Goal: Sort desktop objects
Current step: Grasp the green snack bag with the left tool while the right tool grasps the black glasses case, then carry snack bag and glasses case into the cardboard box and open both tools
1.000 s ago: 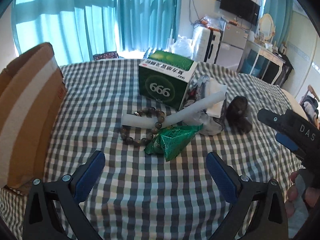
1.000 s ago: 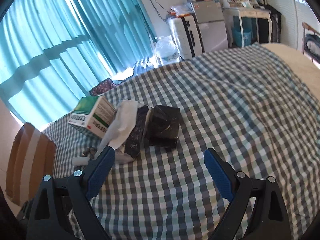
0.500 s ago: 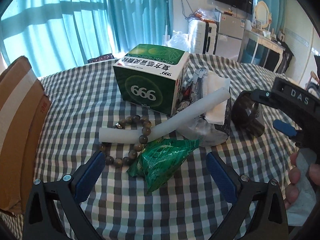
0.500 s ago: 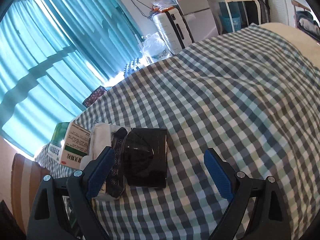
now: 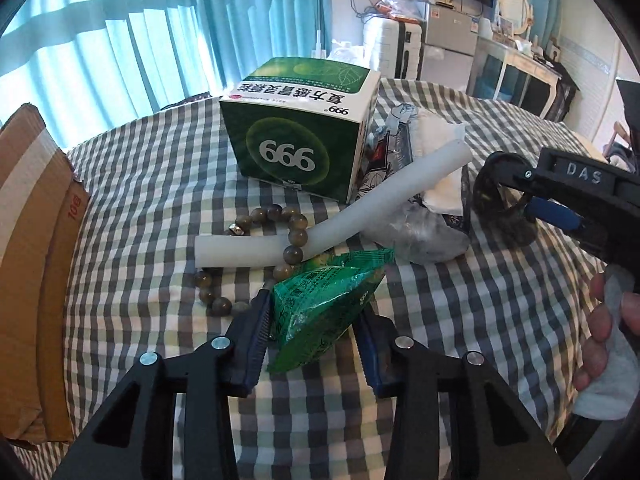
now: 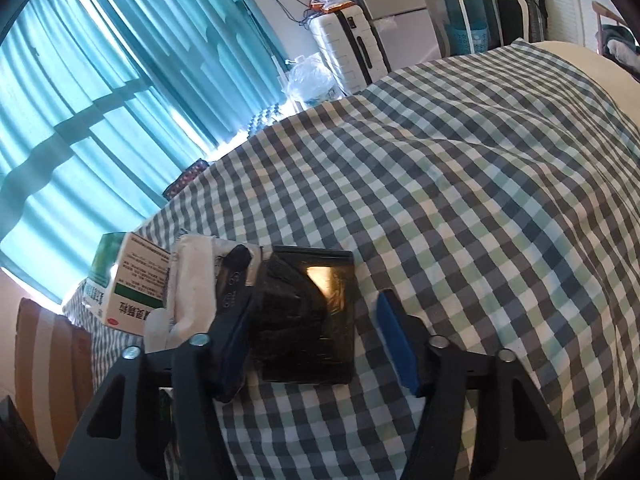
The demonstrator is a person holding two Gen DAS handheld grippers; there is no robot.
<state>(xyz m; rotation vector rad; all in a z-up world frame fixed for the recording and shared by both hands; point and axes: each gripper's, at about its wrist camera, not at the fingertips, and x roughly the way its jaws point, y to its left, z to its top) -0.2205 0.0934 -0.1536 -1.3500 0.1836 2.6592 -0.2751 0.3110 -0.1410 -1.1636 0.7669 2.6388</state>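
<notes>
On the checked tablecloth lie a green snack packet point(image 5: 324, 304), a bead bracelet point(image 5: 256, 252), a white foam tube point(image 5: 332, 216), a green 999 medicine box point(image 5: 300, 140) and a clear bag with white cloth point(image 5: 424, 216). My left gripper point(image 5: 312, 320) has its blue pads on both sides of the green packet, touching it. My right gripper point(image 6: 316, 336) is half closed around a black packet point(image 6: 308, 316); the left pad touches it, the right pad stands a little apart. The right gripper also shows in the left wrist view point(image 5: 560, 196), over the black packet point(image 5: 504, 208).
A brown cardboard box point(image 5: 32, 264) stands at the table's left edge, also in the right wrist view point(image 6: 48, 344). The medicine box point(image 6: 128, 280) and white cloth point(image 6: 192, 276) lie just left of the black packet. Checked cloth point(image 6: 480, 200) spreads to the right.
Both grippers moved forward and narrowed. The left jaws closed from wide open onto the green packet. The right jaws closed partly around the black packet.
</notes>
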